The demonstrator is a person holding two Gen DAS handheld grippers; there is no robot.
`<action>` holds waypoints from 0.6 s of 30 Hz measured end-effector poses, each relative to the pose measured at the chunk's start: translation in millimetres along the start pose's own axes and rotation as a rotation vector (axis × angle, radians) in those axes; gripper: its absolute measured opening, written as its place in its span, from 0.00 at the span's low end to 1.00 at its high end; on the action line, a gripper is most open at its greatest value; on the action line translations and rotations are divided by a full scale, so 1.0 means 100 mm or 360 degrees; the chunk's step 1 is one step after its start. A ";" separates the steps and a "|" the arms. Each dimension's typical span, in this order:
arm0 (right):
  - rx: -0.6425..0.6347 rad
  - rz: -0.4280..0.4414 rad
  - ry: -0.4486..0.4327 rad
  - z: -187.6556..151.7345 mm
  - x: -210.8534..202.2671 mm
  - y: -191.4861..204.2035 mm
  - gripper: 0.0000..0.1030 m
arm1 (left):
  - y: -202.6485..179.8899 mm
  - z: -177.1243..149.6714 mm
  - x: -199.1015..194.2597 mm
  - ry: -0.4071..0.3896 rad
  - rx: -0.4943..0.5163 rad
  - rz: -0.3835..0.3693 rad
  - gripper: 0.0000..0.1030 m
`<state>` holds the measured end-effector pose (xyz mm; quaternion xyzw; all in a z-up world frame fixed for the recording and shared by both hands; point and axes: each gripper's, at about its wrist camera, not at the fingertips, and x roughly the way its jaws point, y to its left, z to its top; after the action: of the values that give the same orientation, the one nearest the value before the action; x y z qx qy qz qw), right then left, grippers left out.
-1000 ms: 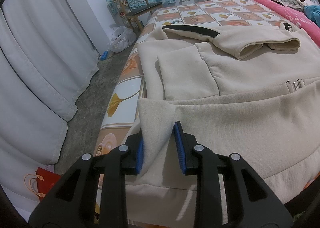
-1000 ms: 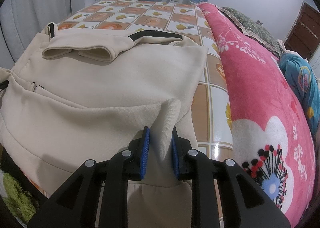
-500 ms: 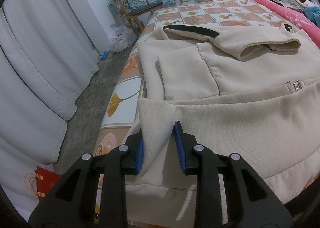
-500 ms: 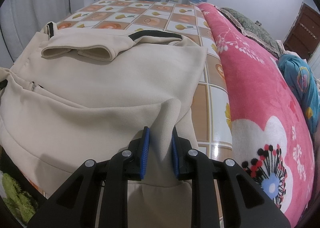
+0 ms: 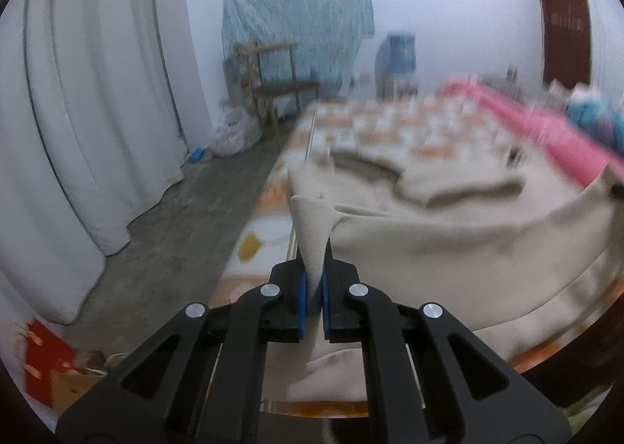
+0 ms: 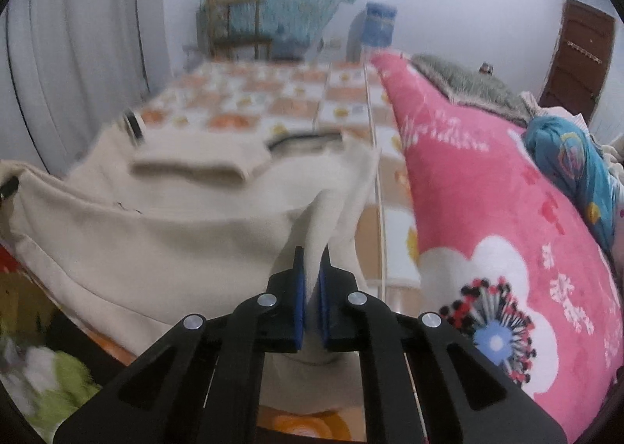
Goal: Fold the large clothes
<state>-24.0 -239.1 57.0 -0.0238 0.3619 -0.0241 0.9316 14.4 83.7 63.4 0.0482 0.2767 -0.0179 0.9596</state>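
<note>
The cream jacket (image 5: 448, 233) is spread on the bed (image 6: 280, 105), its near hem lifted. One corner is pinched in the left gripper (image 5: 312, 303), the other in the right gripper (image 6: 310, 311), jaws just closed. The body stretches away toward the far collar.

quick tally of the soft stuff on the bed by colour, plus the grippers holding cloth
beige jacket: 1
pink flowered blanket: 1
blue cloth bundle: 1
grey-green blanket: 1
grippers clamped on the jacket's hem: 2, left gripper and right gripper
total: 6
</note>
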 end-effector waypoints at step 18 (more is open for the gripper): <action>0.0150 0.0160 -0.0100 1.53 1.33 -0.49 0.06 | 0.23 1.34 1.83 0.0202 -0.0083 -0.0216 0.07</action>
<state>176.2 -292.2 83.6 0.0376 0.3316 0.0066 0.9426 241.5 91.4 80.6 0.0052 0.3398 -0.0725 0.9377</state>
